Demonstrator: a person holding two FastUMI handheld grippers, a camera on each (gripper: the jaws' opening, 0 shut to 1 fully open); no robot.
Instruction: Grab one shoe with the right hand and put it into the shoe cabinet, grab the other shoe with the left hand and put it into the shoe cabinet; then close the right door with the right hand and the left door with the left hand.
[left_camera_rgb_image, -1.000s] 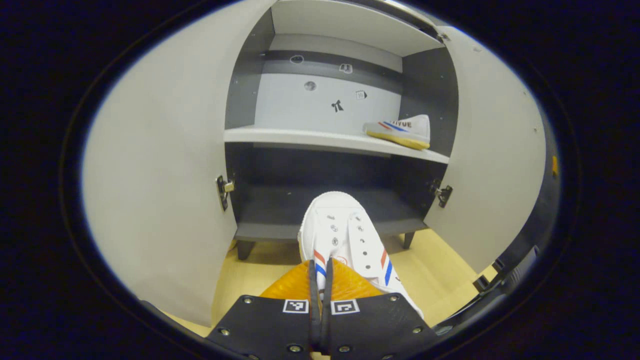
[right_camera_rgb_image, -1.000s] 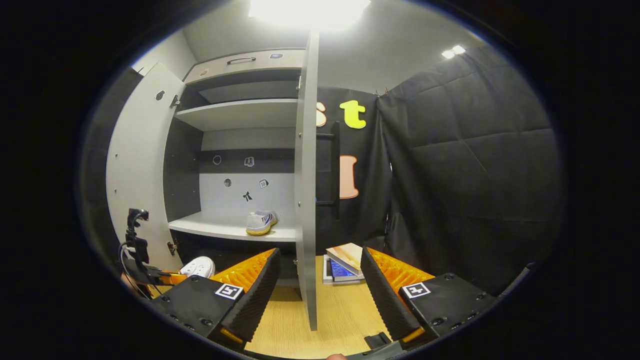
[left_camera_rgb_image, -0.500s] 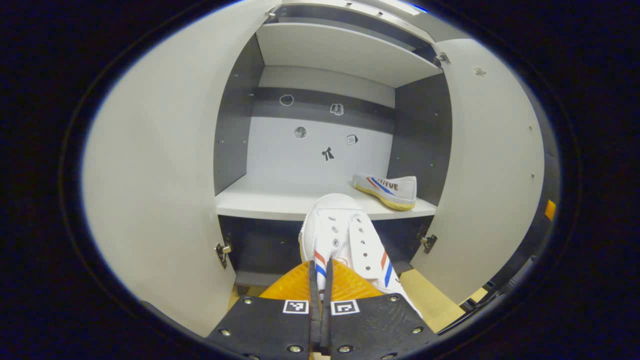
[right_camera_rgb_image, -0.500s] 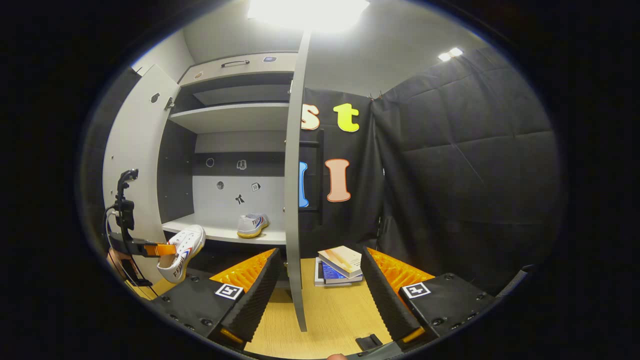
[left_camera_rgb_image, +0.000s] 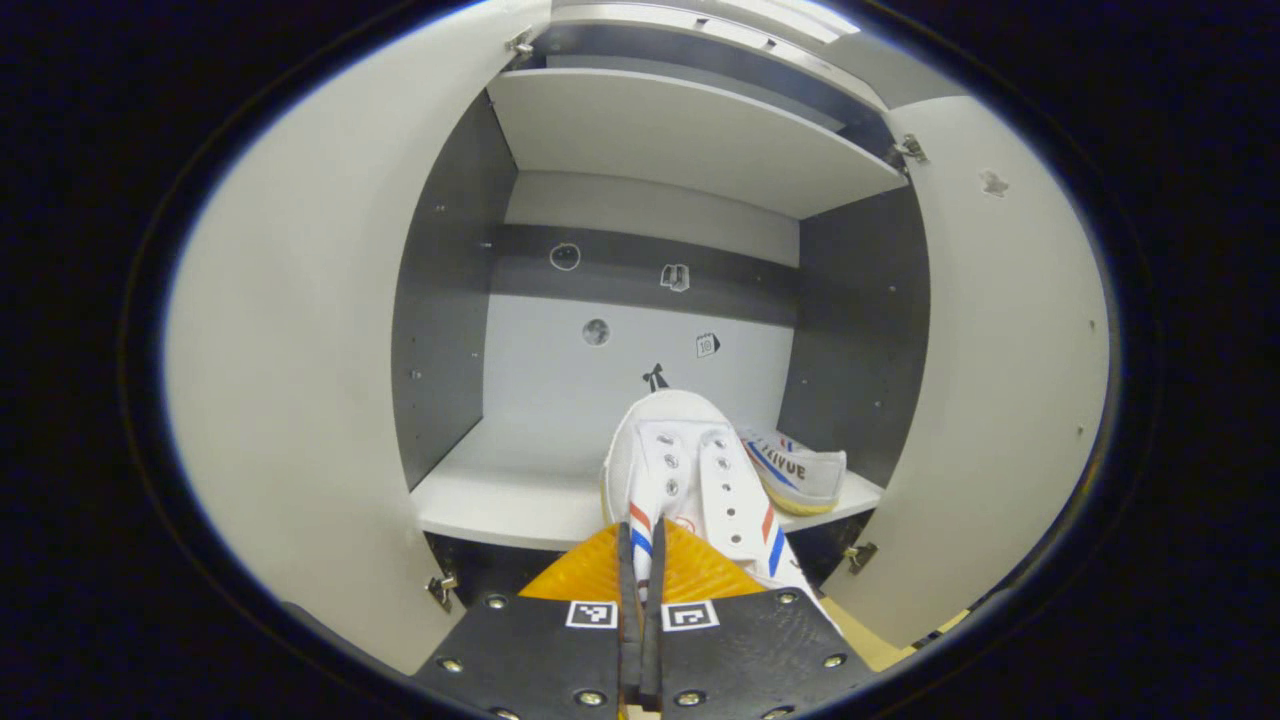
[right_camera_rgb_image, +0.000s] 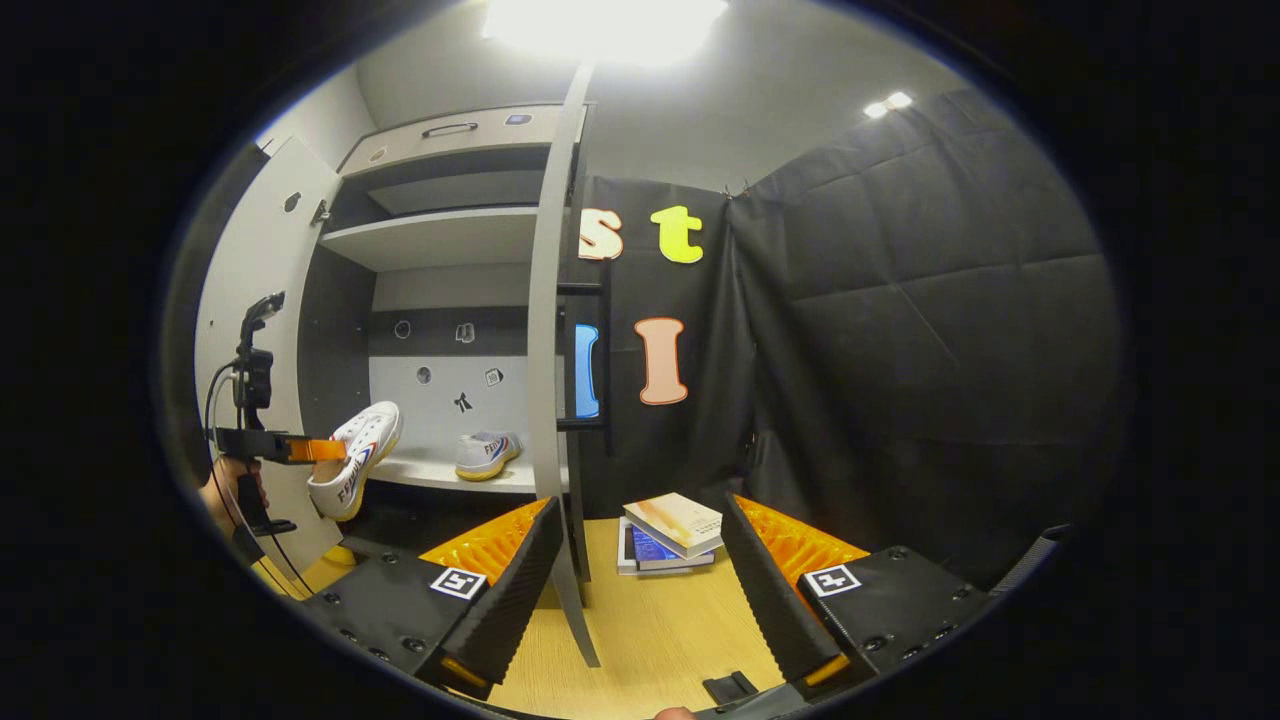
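Observation:
My left gripper (left_camera_rgb_image: 640, 545) is shut on a white shoe (left_camera_rgb_image: 690, 480) with red and blue stripes, held up toe-first in front of the cabinet's middle shelf (left_camera_rgb_image: 500, 490). In the right gripper view the same shoe (right_camera_rgb_image: 355, 460) hangs tilted from the left gripper (right_camera_rgb_image: 315, 450), just outside the shelf. The other shoe (left_camera_rgb_image: 795, 470) lies at the right end of that shelf, seen too as the shoe (right_camera_rgb_image: 485, 453) inside the cabinet. Both cabinet doors, left (left_camera_rgb_image: 300, 380) and right (left_camera_rgb_image: 1000, 380), stand open. My right gripper (right_camera_rgb_image: 640, 560) is open and holds nothing, low near the right door's edge (right_camera_rgb_image: 550, 400).
A small stack of books (right_camera_rgb_image: 670, 535) lies on the wooden floor (right_camera_rgb_image: 650, 630) behind the right door. Black cloth covers the booth wall (right_camera_rgb_image: 920, 350) to the right. A person's hand (right_camera_rgb_image: 230, 490) holds the left gripper's handle.
My left gripper has risen with the white shoe, from floor level up to the middle shelf and closer to the cabinet. The right gripper has shifted slightly and stays open.

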